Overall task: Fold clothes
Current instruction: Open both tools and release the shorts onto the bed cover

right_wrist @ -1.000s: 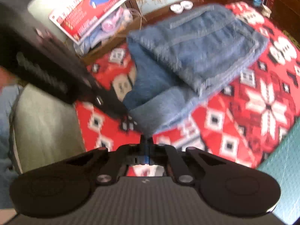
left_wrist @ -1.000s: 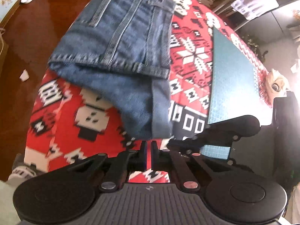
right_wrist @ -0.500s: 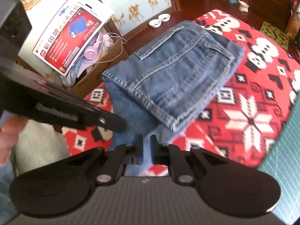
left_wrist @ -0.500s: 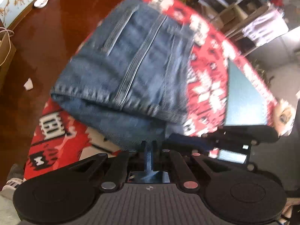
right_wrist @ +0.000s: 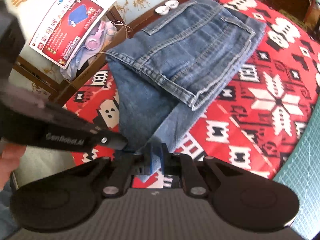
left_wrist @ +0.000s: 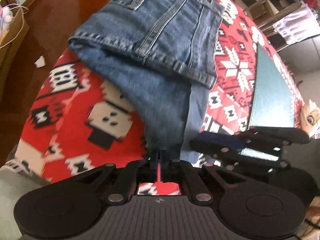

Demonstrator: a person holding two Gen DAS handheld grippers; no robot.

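I see jeans [left_wrist: 152, 46] part-folded on the red patterned blanket [left_wrist: 66, 120], far half doubled over | my left gripper [left_wrist: 159, 156] pinches the near denim edge | my right gripper [right_wrist: 156, 156] clamps it too, just beside

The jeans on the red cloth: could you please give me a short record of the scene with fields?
garment: jeans, partly folded, upper part doubled over the legs
surface: red patterned cloth
left claw: shut on the jeans' near edge
right claw: shut on the jeans' near edge
beside cloth: green cutting mat
background: printed box, two small white dishes
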